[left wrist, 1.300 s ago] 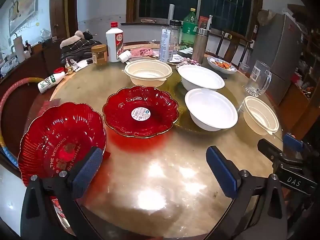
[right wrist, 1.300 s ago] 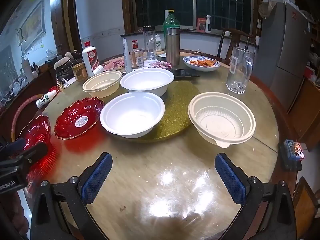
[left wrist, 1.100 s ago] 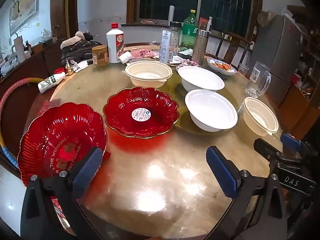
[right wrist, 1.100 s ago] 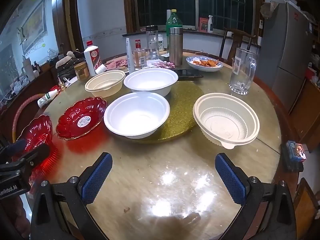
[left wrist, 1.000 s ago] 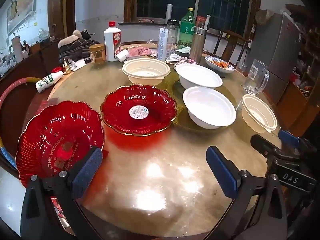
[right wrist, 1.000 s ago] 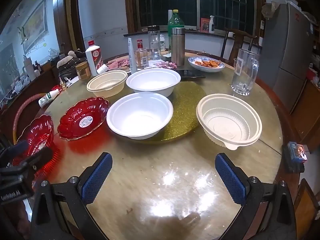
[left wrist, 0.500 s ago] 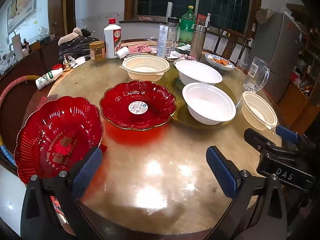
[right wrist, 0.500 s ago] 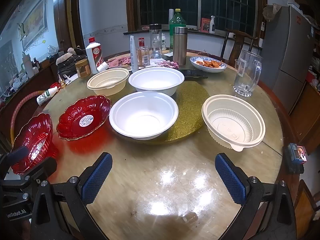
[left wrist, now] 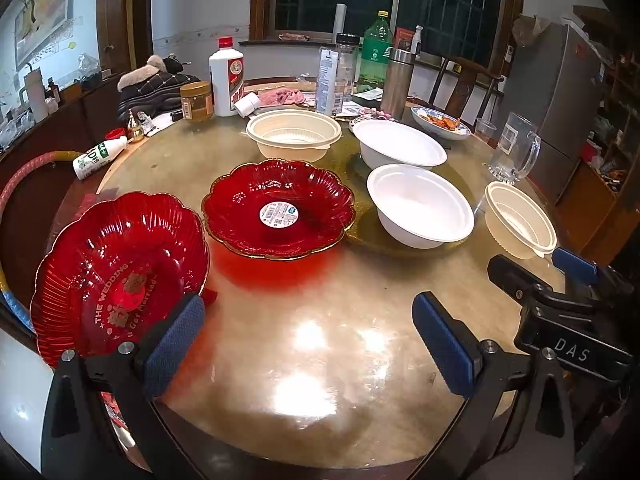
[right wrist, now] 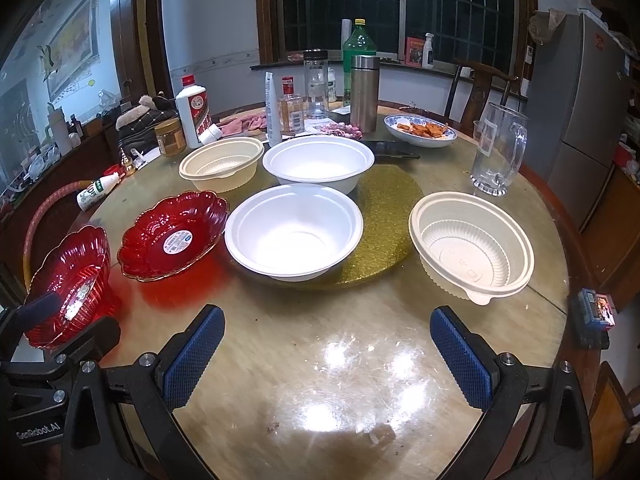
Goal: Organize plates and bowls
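"THE WEDDING" and "Get Married" are printed in gold inside the red plate (left wrist: 120, 276) at the lower left of the left wrist view. "DAS" is read in white on the black body of the right gripper (left wrist: 572, 354) at the lower right of that view. "GenRobot.AI" is marked on the left gripper (right wrist: 38, 430) at the lower left of the right wrist view. The round sticker (left wrist: 279, 214) in the second red plate (left wrist: 279, 210) is too small to be read.

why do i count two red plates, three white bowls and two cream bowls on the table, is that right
Not quite: there are two white bowls, not three. The right wrist view shows the near white bowl and the far white bowl. The two red plates and two cream bowls are right.
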A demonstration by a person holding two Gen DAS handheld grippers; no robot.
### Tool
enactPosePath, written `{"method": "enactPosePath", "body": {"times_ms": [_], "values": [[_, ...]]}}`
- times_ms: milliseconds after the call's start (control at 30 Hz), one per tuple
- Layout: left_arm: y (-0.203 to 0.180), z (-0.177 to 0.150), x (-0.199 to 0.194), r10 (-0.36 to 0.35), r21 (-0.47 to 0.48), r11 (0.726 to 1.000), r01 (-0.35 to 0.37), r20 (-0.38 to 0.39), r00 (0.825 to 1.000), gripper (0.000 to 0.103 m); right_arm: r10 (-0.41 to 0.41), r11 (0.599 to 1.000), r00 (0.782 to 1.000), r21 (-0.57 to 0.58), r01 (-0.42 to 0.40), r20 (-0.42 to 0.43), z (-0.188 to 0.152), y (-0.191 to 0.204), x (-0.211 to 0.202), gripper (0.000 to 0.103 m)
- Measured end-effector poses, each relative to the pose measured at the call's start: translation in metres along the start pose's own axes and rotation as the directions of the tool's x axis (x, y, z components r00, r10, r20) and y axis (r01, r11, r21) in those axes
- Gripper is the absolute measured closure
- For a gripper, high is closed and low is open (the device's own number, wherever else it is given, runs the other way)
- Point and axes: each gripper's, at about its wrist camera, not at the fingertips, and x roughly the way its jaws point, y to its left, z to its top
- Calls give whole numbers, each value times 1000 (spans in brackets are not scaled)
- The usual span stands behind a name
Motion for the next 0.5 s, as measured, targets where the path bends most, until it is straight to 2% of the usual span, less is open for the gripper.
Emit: {"method": "enactPosePath", "body": {"times_ms": [500], "values": [[0,0,-1,3,3,1000,-3,3,1000,0,4,1000,1000,0,-4,1,2,1,0,0]]}}
